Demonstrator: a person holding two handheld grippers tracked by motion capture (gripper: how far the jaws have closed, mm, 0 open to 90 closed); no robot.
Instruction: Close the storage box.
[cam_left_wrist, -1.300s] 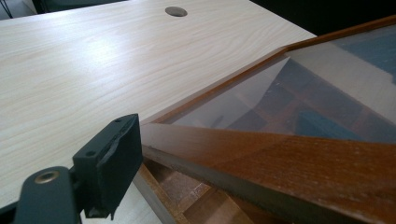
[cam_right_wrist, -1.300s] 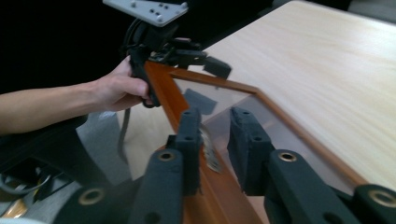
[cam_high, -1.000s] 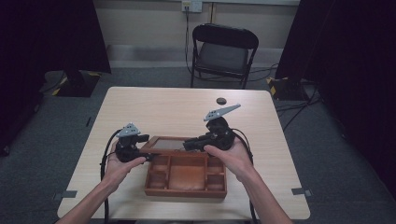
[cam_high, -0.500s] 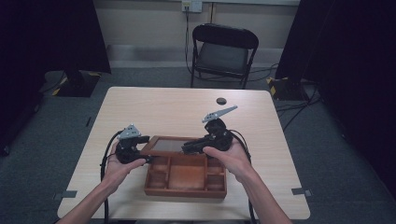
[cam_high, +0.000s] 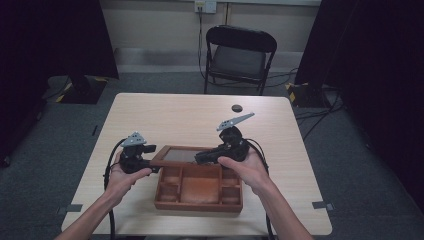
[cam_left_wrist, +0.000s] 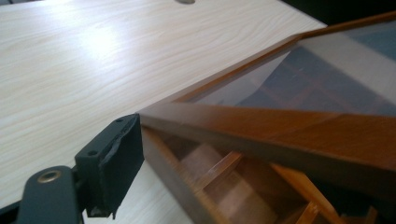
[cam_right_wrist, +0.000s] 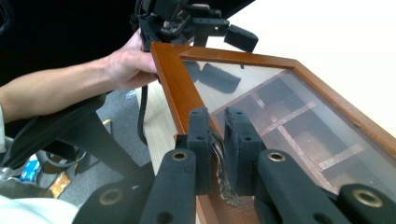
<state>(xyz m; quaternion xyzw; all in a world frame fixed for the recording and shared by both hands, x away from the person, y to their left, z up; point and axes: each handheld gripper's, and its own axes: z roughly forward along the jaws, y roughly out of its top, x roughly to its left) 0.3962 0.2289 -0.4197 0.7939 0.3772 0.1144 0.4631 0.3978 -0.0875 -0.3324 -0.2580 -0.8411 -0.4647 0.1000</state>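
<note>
The brown wooden compartment box (cam_high: 199, 186) sits low in the frame near the table's (cam_high: 175, 115) front edge, its glass-paned lid (cam_right_wrist: 261, 100) half raised. The right gripper (cam_right_wrist: 217, 149) pinches the lid's metal handle (cam_right_wrist: 221, 175); the left gripper (cam_high: 150, 162), whose jaw state I cannot tell, meets the lid's corner. Bare tabletop stretches beyond to 1 small dark disc (cam_high: 236, 108).

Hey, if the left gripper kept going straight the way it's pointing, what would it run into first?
Most likely the wooden box's glass lid: the left gripper points at the raised lid's corner, one jaw beside the frame edge. Whether they already touch I cannot tell.
</note>
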